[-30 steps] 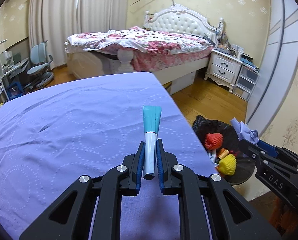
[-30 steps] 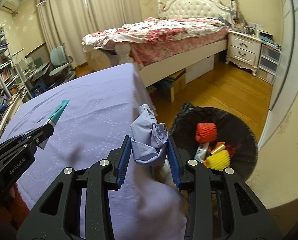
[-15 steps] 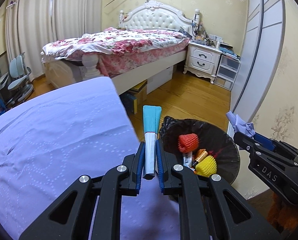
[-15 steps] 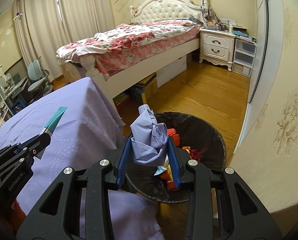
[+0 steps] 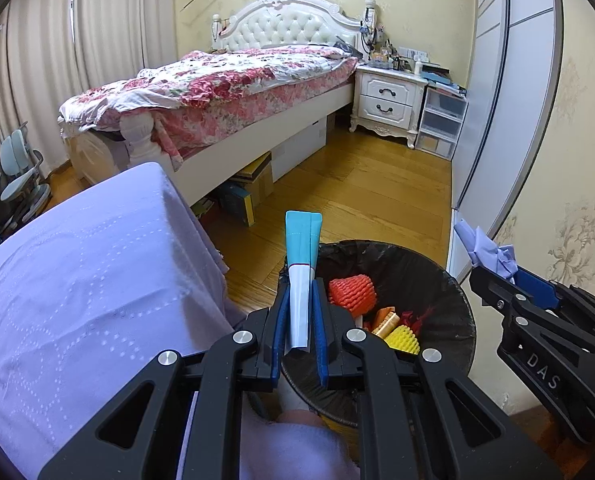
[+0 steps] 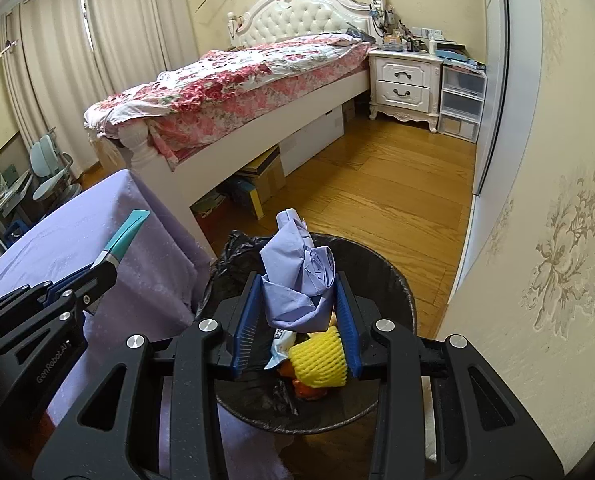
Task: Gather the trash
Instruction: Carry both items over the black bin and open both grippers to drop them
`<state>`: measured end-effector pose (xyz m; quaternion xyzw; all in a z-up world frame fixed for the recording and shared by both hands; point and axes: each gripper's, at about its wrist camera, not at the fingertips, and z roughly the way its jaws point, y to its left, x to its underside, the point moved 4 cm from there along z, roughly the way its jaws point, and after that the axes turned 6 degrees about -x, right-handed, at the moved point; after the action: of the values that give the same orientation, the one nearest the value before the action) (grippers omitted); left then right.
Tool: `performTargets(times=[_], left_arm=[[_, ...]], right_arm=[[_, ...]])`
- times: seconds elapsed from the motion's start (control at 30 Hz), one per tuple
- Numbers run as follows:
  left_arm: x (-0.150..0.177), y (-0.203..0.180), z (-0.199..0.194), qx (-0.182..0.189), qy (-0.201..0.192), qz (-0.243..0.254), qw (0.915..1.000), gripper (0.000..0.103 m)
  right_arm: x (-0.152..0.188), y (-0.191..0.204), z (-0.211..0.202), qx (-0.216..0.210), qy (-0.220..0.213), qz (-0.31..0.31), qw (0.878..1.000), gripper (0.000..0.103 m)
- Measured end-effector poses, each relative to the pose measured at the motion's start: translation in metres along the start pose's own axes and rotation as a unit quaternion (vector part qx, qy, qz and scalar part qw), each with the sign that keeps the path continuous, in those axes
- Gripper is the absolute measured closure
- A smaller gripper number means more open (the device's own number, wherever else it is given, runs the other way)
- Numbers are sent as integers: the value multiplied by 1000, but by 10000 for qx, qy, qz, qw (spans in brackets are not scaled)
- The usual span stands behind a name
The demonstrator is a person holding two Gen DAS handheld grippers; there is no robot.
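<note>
Left wrist view: left gripper [image 5: 299, 312] jaws clamp a flat tube [image 5: 302, 276]. Right gripper [image 6: 299, 312] jaws squeeze crumpled paper [image 6: 299, 284]; bin [image 6: 393, 280] lies beyond both.

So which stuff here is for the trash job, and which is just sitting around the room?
For the job:
- teal and white tube, in the left claw
- crumpled purple paper, in the right claw
- black trash bin

Just lying about:
- bed
- nightstand
- purple-covered table
- boxes under the bed
</note>
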<state>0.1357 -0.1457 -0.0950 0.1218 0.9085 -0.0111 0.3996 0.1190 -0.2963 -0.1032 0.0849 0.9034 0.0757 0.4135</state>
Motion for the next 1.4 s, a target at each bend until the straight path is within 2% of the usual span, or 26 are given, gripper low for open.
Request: performTargets(times=[0.3, 0.4, 0.5, 0.57, 0.67, 0.9, 1.07, 1.13, 1.4], left_arm=[[-7, -18, 21, 31, 161, 125, 9998, 88], [-9, -22, 25, 19, 190, 143, 9997, 84], [-8, -23, 28, -18, 237, 120, 9996, 67], [-9, -20, 27, -39, 223, 57, 9997, 47], [-10, -15, 25, -79, 169, -70, 9998, 33], [-12, -10, 19, -209, 64, -86, 9997, 27], [-13, -4, 12, -432, -40, -48, 9990, 24], [-12, -1, 9, -492, -59, -68, 9987, 24], [-10, 18, -9, -583, -174, -276, 9978, 21]], right_arm=[[-2, -21, 21, 138, 108, 134, 9998, 67], [-2, -26, 27, 167, 127, 205, 9996, 67], [-1, -31, 29, 211, 129, 245, 9994, 65], [-1, -33, 29, 258, 92, 269, 9993, 55], [-1, -33, 31, 282, 109, 266, 9992, 50], [-1, -34, 27, 383, 78, 262, 9989, 36], [-2, -32, 21, 448, 45, 258, 9987, 31], [-2, -31, 18, 454, 26, 290, 9985, 24], [0, -22, 4, 504, -70, 241, 9984, 12]])
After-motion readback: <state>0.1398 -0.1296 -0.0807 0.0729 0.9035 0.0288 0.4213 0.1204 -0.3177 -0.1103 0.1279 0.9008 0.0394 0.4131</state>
